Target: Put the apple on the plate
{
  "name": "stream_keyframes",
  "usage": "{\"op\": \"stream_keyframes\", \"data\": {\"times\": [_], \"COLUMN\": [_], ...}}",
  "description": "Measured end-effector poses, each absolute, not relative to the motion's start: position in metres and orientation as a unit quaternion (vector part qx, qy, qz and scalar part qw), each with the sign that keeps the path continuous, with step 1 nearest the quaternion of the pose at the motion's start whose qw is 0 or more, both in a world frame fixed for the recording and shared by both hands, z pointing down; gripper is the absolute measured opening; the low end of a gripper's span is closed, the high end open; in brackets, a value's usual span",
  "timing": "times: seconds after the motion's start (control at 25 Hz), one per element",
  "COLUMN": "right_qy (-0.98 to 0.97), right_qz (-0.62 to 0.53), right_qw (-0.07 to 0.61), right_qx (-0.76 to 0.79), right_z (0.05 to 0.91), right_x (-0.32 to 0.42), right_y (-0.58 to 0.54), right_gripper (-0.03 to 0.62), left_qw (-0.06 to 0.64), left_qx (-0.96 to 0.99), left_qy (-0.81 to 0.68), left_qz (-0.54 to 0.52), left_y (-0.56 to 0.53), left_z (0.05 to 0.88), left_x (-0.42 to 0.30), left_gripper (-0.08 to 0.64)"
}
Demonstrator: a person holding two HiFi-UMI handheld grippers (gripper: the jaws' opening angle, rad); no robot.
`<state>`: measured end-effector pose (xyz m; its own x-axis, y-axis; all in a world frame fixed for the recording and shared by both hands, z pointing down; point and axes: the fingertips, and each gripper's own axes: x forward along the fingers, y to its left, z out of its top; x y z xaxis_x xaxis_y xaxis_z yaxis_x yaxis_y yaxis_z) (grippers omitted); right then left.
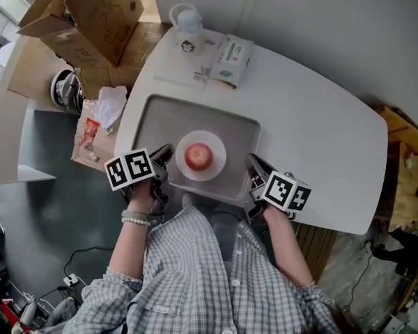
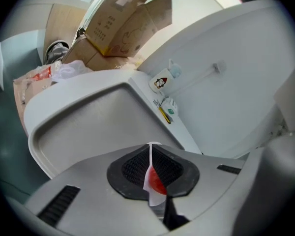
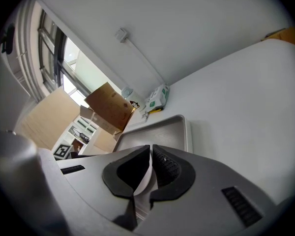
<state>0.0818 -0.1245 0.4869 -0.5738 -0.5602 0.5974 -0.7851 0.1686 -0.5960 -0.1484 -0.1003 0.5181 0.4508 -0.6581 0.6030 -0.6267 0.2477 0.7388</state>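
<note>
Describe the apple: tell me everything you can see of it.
The apple is round and red, with a paler yellowish patch on its upper side, and its skin looks smooth and whole. It sits in the middle of a round white plate, which lies on a grey tray on the white table. Only the plate touches it. The left gripper and right gripper flank the plate, both shut and clear of the apple.

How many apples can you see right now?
1: the apple sits on the white plate in the grey tray. None elsewhere in view, though the cardboard boxes could hide more.
</note>
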Motion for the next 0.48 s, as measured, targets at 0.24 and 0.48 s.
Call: {"op": "stream_keyframes", "data": {"times": [0.24,0.48], "right_qy": [-0.807,-0.859], "right_qz": [0.368,0.23], "right_qw": [0.111,0.129], "right_qx": [0.45,0.439], "right_z": [0.446,0.396], "right_x": [0.082,0.077], "right_y": [-0.129,-0.132], "right_gripper": [0.031,0.026], "left_qw": [0.493,0.385], "left_qx": [0.688,0.757], "left_qy": [-0.532,-0.527], "left_qz": [-0.022,0.019], "left_y": [-0.104,-0.102], "left_z": [0.469,0.418], "left_x": [-0.141,-0.12], "left_gripper": [0.008,0.008]}}
